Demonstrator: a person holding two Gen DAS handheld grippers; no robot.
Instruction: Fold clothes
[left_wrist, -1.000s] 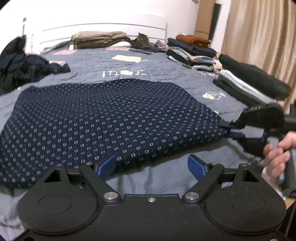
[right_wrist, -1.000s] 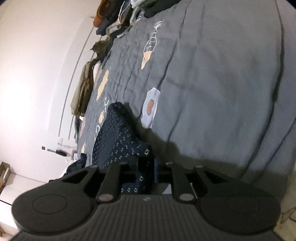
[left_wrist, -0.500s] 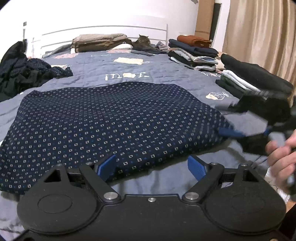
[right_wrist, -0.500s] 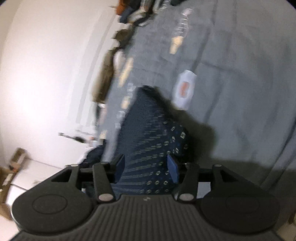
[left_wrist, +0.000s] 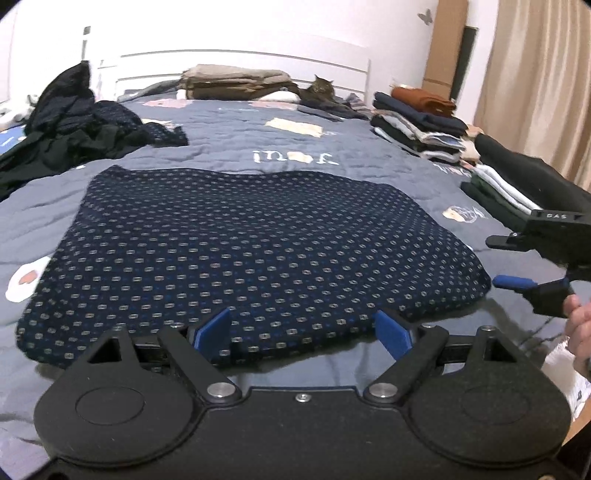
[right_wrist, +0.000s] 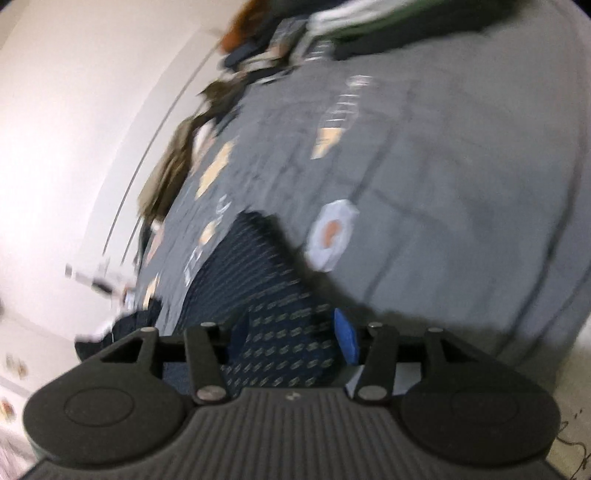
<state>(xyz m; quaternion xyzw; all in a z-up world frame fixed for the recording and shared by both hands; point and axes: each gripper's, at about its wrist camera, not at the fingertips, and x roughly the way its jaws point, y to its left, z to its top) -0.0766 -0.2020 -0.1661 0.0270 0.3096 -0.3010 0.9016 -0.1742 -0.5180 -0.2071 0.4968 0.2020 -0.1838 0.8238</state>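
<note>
A navy garment (left_wrist: 251, 243) with small square dots lies folded flat on the grey quilt (left_wrist: 229, 136) of the bed. My left gripper (left_wrist: 303, 330) is open over the garment's near edge, and the cloth lies between its blue pads (left_wrist: 212, 328) without being pinched. My right gripper (left_wrist: 496, 262) hangs open just off the garment's right edge, held by a hand (left_wrist: 576, 321). The right wrist view is blurred. There the right gripper (right_wrist: 291, 336) stands open above the dotted cloth (right_wrist: 258, 269).
Stacks of folded clothes (left_wrist: 417, 125) line the bed's right side, with more dark folded ones (left_wrist: 517, 184) nearer. A heap of dark unfolded clothes (left_wrist: 81, 125) lies at the far left. A cat (left_wrist: 321, 90) and beige folded items (left_wrist: 232, 81) are by the headboard. A curtain (left_wrist: 535, 74) hangs on the right.
My right gripper has opened, let go of the garment's right corner, and lifted away from it. The corner now lies flat. My left gripper has shifted sideways along the near edge.
</note>
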